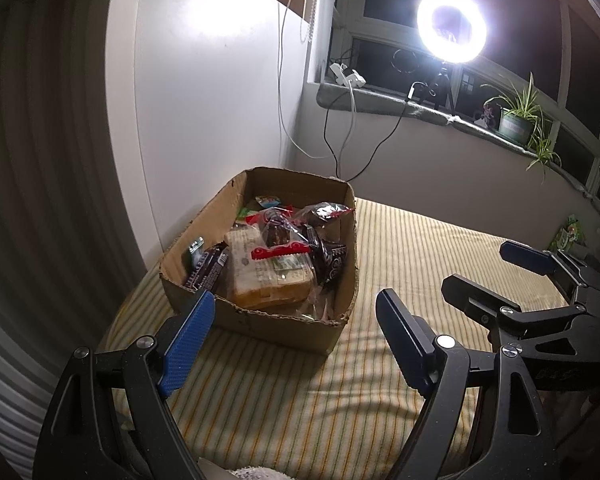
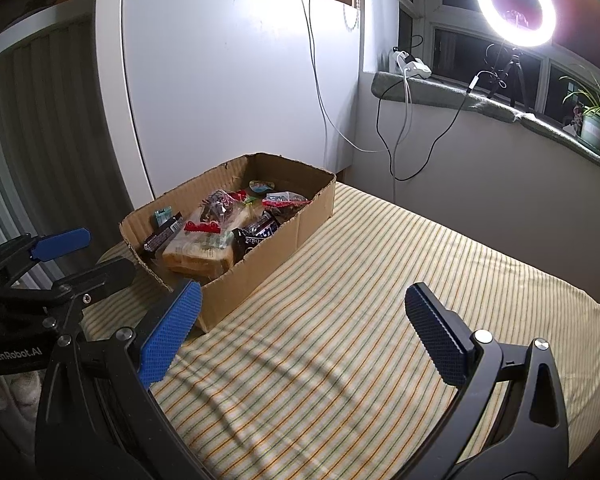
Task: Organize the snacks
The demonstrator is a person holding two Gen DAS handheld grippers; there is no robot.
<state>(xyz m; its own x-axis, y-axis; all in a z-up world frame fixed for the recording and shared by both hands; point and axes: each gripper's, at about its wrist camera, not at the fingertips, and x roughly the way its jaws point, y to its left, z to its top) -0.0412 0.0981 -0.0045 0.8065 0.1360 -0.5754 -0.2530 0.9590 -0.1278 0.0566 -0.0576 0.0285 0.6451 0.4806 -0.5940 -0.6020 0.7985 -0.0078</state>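
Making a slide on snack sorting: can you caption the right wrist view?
Both open grippers hover over a striped cloth beside a cardboard box filled with snacks.

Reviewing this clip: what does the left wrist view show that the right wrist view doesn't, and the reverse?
Only the left wrist view: a green snack packet lying at the far right edge of the bed, beyond the right claw.

Only the right wrist view: the "GenRobot.AI" lettering on the left claw's body, and brown shelving above the white cabinet.

Both: the cardboard box of snacks, with a bread pack in it, on the striped bedcover, the ring light, the potted plant, and both claws open and empty.
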